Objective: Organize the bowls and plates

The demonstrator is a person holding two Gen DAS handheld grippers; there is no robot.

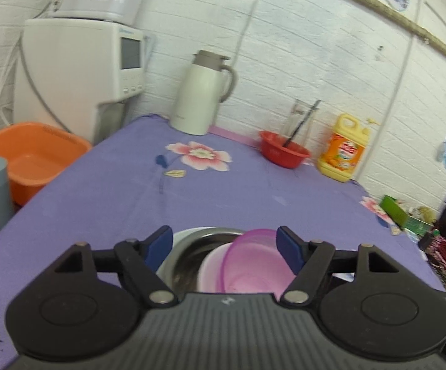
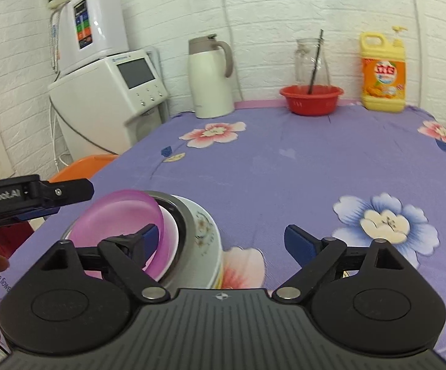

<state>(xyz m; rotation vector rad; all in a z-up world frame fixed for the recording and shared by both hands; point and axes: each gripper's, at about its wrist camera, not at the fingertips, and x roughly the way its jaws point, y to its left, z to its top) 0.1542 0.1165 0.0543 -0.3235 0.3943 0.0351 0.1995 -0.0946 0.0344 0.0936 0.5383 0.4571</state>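
Red basin (image 2: 311,98), thermos (image 2: 210,77) at table's far edge.

I see a translucent pink plastic bowl (image 2: 121,215) resting in a shiny metal bowl (image 1: 198,246), itself inside a glossy ceramic bowl (image 2: 206,234) with a floral print. The tabletop (image 2: 284,160) wears matt purple flowered cloth. My claws' bodies are matt black ribbed plastic, with smooth blue pads (image 1: 287,245).

Bright, even light – fisheye-bent edges, slight blur
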